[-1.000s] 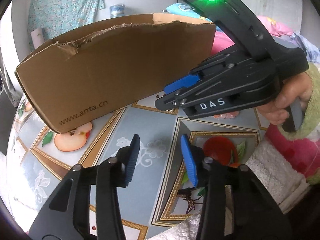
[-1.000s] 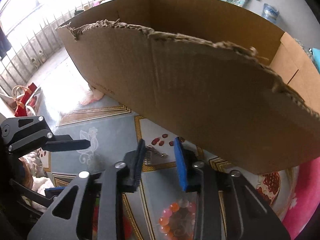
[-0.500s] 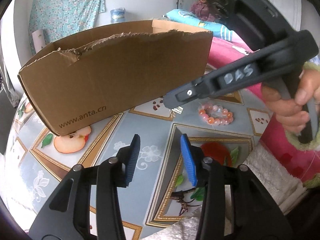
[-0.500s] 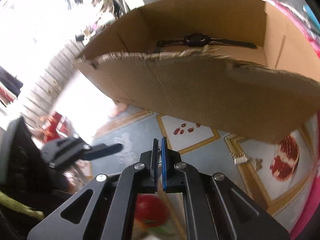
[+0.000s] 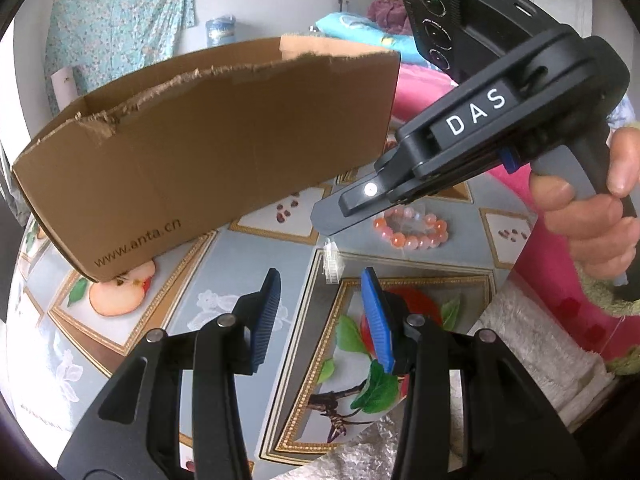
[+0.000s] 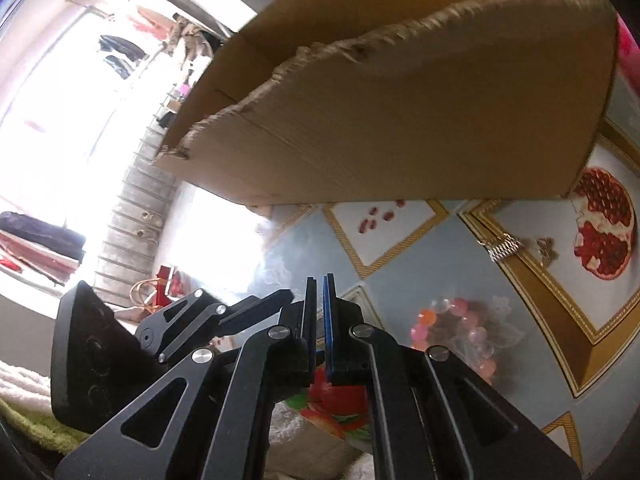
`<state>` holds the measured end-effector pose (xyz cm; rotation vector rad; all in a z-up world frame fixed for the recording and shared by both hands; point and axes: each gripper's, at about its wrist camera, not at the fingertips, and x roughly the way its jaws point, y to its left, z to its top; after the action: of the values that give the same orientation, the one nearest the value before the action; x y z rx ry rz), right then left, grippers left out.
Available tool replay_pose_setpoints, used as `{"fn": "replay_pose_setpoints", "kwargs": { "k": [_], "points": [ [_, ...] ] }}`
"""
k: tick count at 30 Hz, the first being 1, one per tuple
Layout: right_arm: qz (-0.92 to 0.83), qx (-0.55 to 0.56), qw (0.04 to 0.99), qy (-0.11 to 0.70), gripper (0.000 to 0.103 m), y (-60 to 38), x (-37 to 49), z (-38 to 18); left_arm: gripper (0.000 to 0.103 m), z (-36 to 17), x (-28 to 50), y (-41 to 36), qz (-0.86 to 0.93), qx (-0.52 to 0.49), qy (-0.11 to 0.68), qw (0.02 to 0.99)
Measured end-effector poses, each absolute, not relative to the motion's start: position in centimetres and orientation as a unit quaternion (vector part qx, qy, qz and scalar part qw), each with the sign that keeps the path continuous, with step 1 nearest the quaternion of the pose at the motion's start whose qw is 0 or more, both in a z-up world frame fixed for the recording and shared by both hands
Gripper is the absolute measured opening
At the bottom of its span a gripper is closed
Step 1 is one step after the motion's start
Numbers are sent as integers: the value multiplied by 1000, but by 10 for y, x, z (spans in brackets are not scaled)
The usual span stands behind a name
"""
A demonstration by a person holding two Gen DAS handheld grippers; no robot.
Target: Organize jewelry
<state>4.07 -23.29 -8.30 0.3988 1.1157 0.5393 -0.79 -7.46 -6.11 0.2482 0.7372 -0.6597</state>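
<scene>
Jewelry lies loose on the fruit-patterned tablecloth in front of a torn cardboard box, the likely place for the pieces: a pink bead bracelet rests near the box's right corner, and a small silver chain piece sits just beside a pomegranate print, with a tiny charm close to it. In the left wrist view a pale ladder-like trinket shows below the tip of the right gripper, whose fingers are pressed almost together; whether that trinket hangs pinched between them or lies on the cloth cannot be told. The left gripper hovers low over the table with its blue pads spread wide and nothing between them. My reading is that a pick is in hand, with the bracelet and chain yet to be collected. The next move probably calls for carrying whatever is caught over the box's ragged rim and releasing it inside, or else spreading the fingers and settling them around the bracelet
</scene>
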Motion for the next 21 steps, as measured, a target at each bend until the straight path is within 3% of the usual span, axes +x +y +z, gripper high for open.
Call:
{"fn": "replay_pose_setpoints", "kwargs": {
  "k": [6,16,21],
  "points": [
    [242,182,811,501,7,-243,35,-74,40,-63,-3,-82,-310,129,359,871],
    [211,156,848,461,7,-265,8,-60,21,-65,4,-108,-306,209,345,863],
    [196,133,859,453,7,-273,4,-62,20,-63,18,-113,-312,198,370,853]
  ]
}}
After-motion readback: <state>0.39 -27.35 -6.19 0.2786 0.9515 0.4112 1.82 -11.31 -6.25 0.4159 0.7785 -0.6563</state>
